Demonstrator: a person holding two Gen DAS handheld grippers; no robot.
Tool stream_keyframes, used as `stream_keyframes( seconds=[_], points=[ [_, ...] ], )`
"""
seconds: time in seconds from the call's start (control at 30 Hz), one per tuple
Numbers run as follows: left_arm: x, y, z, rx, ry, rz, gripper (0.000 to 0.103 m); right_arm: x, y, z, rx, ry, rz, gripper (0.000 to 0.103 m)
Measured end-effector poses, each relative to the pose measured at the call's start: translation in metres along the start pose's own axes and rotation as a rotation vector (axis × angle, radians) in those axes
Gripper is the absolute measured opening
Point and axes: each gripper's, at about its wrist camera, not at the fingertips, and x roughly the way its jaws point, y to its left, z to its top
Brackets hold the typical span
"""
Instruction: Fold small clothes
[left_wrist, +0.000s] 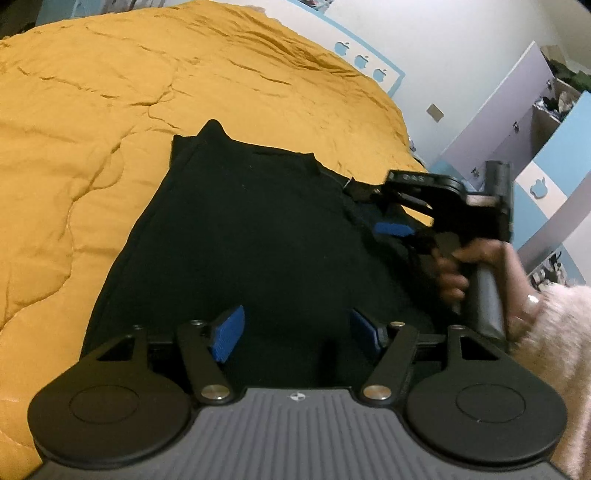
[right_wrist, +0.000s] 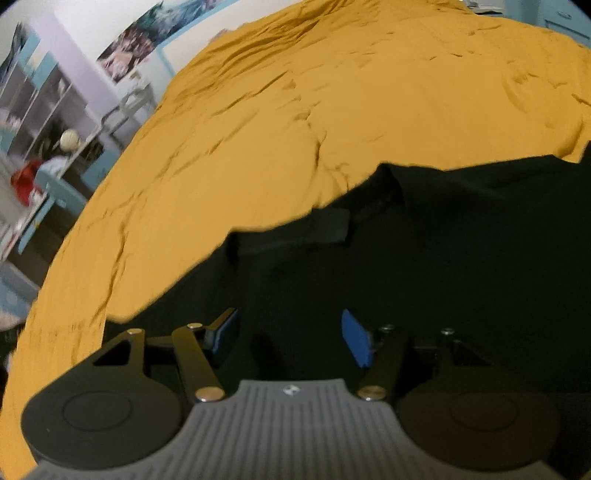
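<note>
A black garment (left_wrist: 240, 240) lies spread on the mustard-yellow bedcover (left_wrist: 110, 92). My left gripper (left_wrist: 297, 330) is open just above its near edge, blue pads apart with nothing between them. My right gripper (left_wrist: 397, 225) shows at the garment's right edge, held by a hand; its jaws look apart in that view. In the right wrist view the right gripper (right_wrist: 290, 336) is open over the black garment (right_wrist: 424, 258), with the bedcover (right_wrist: 295, 110) beyond it.
A white wall with blue trim and apple stickers (left_wrist: 362, 61) runs past the bed's far side. Lilac and blue cupboards (left_wrist: 535, 122) stand at the right. Shelves with a red item (right_wrist: 22, 181) stand left of the bed.
</note>
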Motion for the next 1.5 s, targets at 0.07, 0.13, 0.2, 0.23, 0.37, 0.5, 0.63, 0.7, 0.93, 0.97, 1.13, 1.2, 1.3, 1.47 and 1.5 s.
stream_keyframes(
  seconds=[0.07, 0.13, 0.2, 0.23, 0.37, 0.5, 0.63, 0.7, 0.93, 0.97, 1.13, 1.2, 1.3, 1.47, 1.5],
  points=[
    [0.000, 0.000, -0.002, 0.007, -0.003, -0.001, 0.077, -0.015, -0.002, -0.014, -0.008, 0.041, 0.001, 0.058],
    [0.000, -0.001, -0.003, 0.010, -0.004, 0.001, 0.078, -0.030, -0.004, -0.031, -0.022, 0.082, 0.014, 0.058],
    [0.001, -0.001, -0.004, 0.014, -0.004, 0.002, 0.078, -0.048, -0.005, -0.047, -0.054, 0.102, 0.030, 0.058],
    [0.001, -0.001, -0.004, 0.014, -0.005, 0.002, 0.078, -0.058, -0.005, -0.055, -0.075, 0.106, 0.026, 0.058],
    [0.001, 0.000, -0.003, 0.010, -0.001, -0.003, 0.078, -0.090, -0.006, -0.083, -0.085, 0.159, 0.039, 0.058],
    [0.000, -0.001, 0.000, 0.009, 0.016, -0.001, 0.078, -0.122, -0.004, -0.104, -0.106, 0.189, 0.030, 0.058],
    [-0.001, -0.002, -0.001, 0.012, 0.031, 0.003, 0.078, -0.146, -0.004, -0.126, -0.104, 0.227, 0.016, 0.060],
    [-0.005, -0.002, -0.004, 0.018, 0.030, 0.006, 0.078, -0.149, -0.006, -0.136, -0.116, 0.226, 0.013, 0.061],
    [-0.023, 0.001, -0.018, 0.057, 0.032, 0.005, 0.070, -0.145, -0.003, -0.148, -0.162, 0.182, -0.001, 0.065],
    [-0.027, 0.001, -0.017, 0.055, 0.036, 0.007, 0.070, -0.144, -0.002, -0.147, -0.168, 0.182, -0.007, 0.065],
    [-0.052, 0.005, -0.016, 0.021, 0.055, 0.045, 0.070, -0.157, 0.011, -0.142, -0.185, 0.143, -0.022, 0.065],
    [-0.071, 0.008, -0.012, -0.006, 0.012, 0.048, 0.071, -0.169, 0.028, -0.143, -0.252, 0.079, 0.022, 0.065],
    [-0.093, 0.019, -0.003, -0.027, -0.051, 0.116, 0.073, -0.173, 0.065, -0.151, -0.397, 0.008, 0.057, 0.065],
    [-0.111, 0.048, 0.004, -0.116, -0.094, 0.161, 0.075, -0.146, 0.121, -0.182, -0.568, 0.095, 0.177, 0.065],
    [-0.112, 0.053, 0.003, -0.124, -0.091, 0.165, 0.075, -0.141, 0.130, -0.192, -0.603, 0.101, 0.181, 0.065]
  ],
)
